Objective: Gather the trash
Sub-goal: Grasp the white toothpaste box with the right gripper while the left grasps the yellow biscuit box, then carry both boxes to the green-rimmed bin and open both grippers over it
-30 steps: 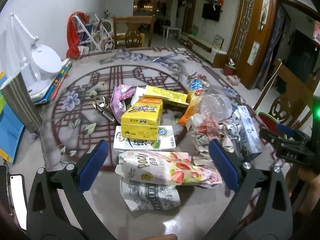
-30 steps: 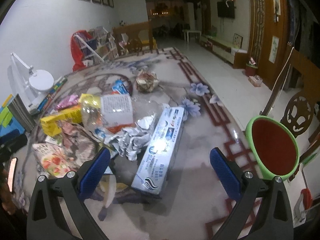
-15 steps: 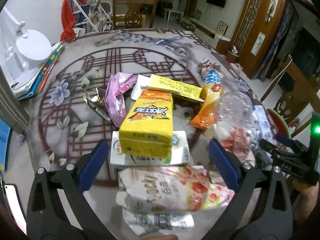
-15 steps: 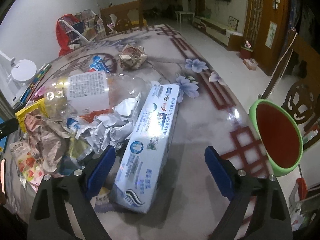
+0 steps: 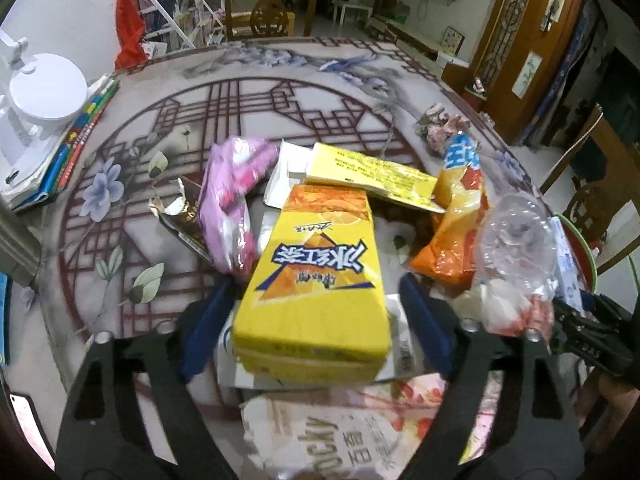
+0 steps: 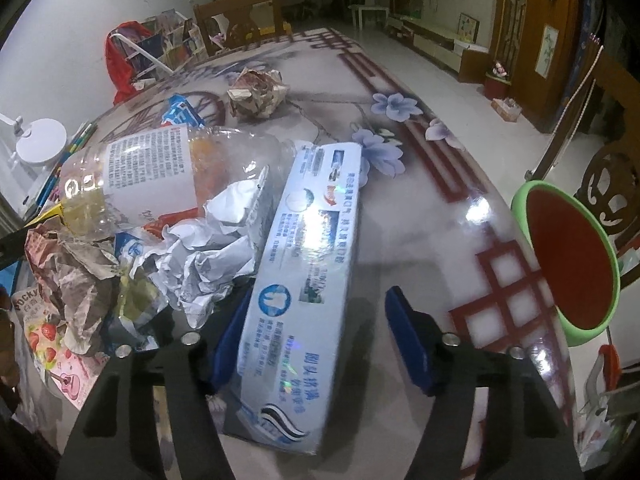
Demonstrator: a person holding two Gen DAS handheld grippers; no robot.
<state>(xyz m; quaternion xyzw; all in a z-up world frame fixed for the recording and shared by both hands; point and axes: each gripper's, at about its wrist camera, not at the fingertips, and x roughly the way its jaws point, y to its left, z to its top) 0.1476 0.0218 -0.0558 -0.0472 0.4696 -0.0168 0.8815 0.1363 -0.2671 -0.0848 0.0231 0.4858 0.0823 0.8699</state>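
A pile of trash lies on the patterned table [image 5: 120, 288]. My left gripper [image 5: 316, 320] is open, its blue pads on either side of a yellow drink carton [image 5: 316, 280] without clamping it; the carton rests on a white carton. A Pocky packet [image 5: 340, 440] lies below it. My right gripper [image 6: 316, 344] is open around a long white-and-blue toothpaste box [image 6: 304, 264]; a gap shows at the right pad. A clear plastic bottle [image 6: 160, 168] and crumpled paper [image 6: 208, 248] lie left of the box.
A green bin with a red inside [image 6: 568, 264] stands past the table's right edge. A pink wrapper [image 5: 232, 200], an orange snack bag [image 5: 456, 224] and a yellow box [image 5: 372, 176] lie behind the carton. A white lamp [image 5: 44, 92] and books sit at the far left.
Both grippers moved forward and down into the pile. The left jaws now straddle the yellow carton, the right jaws the toothpaste box, and both pairs have narrowed.
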